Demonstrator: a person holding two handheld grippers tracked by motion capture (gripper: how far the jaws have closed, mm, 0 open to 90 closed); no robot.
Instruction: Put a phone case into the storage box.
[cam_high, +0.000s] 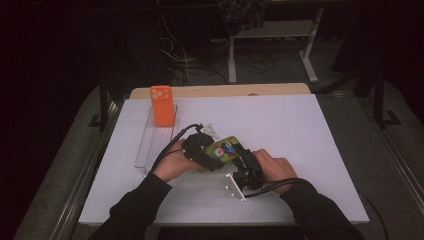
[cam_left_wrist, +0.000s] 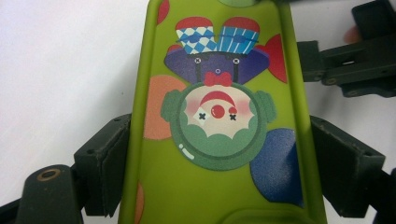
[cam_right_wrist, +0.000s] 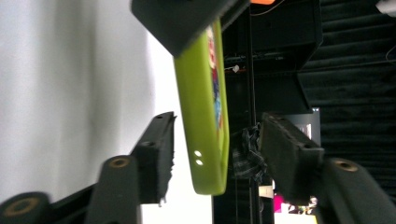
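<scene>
Gripped by its long edges in the left gripper above the white table, the lime-green clown-printed phone case sat between the right gripper's spread jaws, handover apparently pending, with the clear slotted rack holding only an orange phone case.

The high view is dim and grainy, its surroundings nearly black; the white table stays evenly lit from above; the left gripper view is bright, softly blurred at close range.
</scene>
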